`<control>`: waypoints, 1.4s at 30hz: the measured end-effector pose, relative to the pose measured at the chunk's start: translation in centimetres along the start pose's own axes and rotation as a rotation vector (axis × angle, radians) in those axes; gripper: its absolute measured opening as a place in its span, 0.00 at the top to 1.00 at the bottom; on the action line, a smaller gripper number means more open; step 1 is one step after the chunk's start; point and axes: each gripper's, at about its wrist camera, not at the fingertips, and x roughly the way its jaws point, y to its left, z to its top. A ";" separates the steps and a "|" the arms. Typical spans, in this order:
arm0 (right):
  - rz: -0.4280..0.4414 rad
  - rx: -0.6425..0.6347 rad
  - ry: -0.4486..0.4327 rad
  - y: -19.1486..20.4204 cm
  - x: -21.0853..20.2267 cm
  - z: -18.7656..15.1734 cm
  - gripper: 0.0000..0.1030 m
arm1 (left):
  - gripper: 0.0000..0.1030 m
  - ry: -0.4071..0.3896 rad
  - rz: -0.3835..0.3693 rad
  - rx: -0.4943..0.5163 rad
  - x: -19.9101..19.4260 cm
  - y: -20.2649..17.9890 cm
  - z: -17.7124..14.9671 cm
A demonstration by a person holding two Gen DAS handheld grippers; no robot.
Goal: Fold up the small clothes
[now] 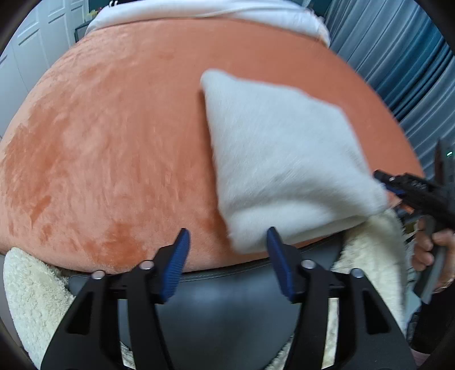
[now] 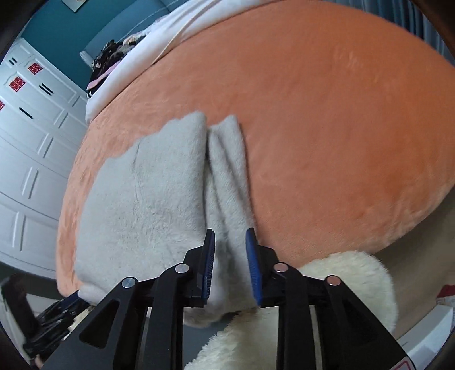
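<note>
- In the left wrist view the left gripper (image 1: 227, 242) hangs over the near edge of the bed (image 1: 113, 142), its blue-padded fingers (image 1: 182, 244) well apart; the near corner of the white fleece garment (image 1: 284, 159) reaches just between the tips, and no pad presses on it.
- That view shows the garment as a folded, roughly square piece lying on the right half of the orange cover, blurred by motion.
- At the right edge of the same view the right gripper (image 1: 395, 185) meets the garment's right corner, with a hand (image 1: 429, 250) gripping its handle; whether it pinches the cloth cannot be told from here.
- The right wrist view alone shows the fold detail: the garment (image 2: 148, 199) has a broad flat panel on the left and a narrow rolled ridge on the right, with a seam-like crease between.
- There the right gripper (image 2: 230, 247) has its fingers (image 2: 251, 256) a little apart, straddling the near end of that ridge; whether the pads press it cannot be told.
- The left gripper (image 2: 57, 310) shows dimly at the lower left corner.
- The bed carries a plush orange cover; a white sheet (image 1: 204, 11) lies at its far end, and a cream fleece (image 2: 327, 298) is near its front edge.
- White panelled wardrobe doors (image 2: 31, 159) stand on the left against a teal wall (image 2: 71, 25); blue-grey curtains (image 1: 398, 71) hang on the right.
</note>
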 end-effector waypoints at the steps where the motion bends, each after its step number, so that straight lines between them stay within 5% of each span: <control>1: 0.035 0.005 -0.013 0.3 -0.3 0.4 0.61 | 0.31 -0.042 -0.007 -0.022 -1.0 0.2 0.4; 5: 0.130 -0.020 0.015 1.9 1.5 1.9 0.44 | 0.21 -0.130 -0.025 -0.049 -1.8 -0.6 3.6; 7: 0.103 -0.063 0.064 3.2 4.5 1.9 0.43 | 0.22 -0.114 0.016 -0.038 0.3 -1.4 4.9; 8: 0.061 -0.089 0.081 3.7 5.6 1.8 0.53 | 0.25 -0.097 0.041 -0.033 1.7 -1.7 5.4; 9: 0.026 -0.125 0.094 4.1 6.3 1.5 0.92 | 0.33 -0.062 0.068 -0.029 3.2 -1.9 5.8; 14: 0.154 -0.113 -0.116 4.1 -1.2 2.6 0.93 | 0.35 0.011 0.094 -0.007 5.1 -2.3 6.2; 18: 0.019 -0.062 0.088 0.0 5.4 1.5 0.94 | 0.31 0.060 0.069 -0.042 6.7 -2.3 5.3; 23: 0.130 -0.025 -0.044 1.2 0.7 1.3 0.93 | 0.29 0.049 0.118 -0.008 6.9 -2.7 5.1; 27: -0.025 -0.116 0.076 0.5 5.2 0.4 0.93 | 0.21 0.049 0.128 -0.023 7.6 -2.8 4.6; 33: 0.057 -0.021 -0.047 0.5 0.2 1.7 0.83 | 0.20 0.028 0.154 -0.001 7.2 -3.1 4.4; 39: 0.035 -0.023 0.055 -0.1 4.1 1.6 0.82 | 0.19 0.028 0.160 -0.007 7.5 -3.1 4.4; 42: -0.004 -0.050 0.014 1.3 3.8 2.3 0.92 | 0.18 0.031 0.164 -0.004 7.5 -3.0 4.4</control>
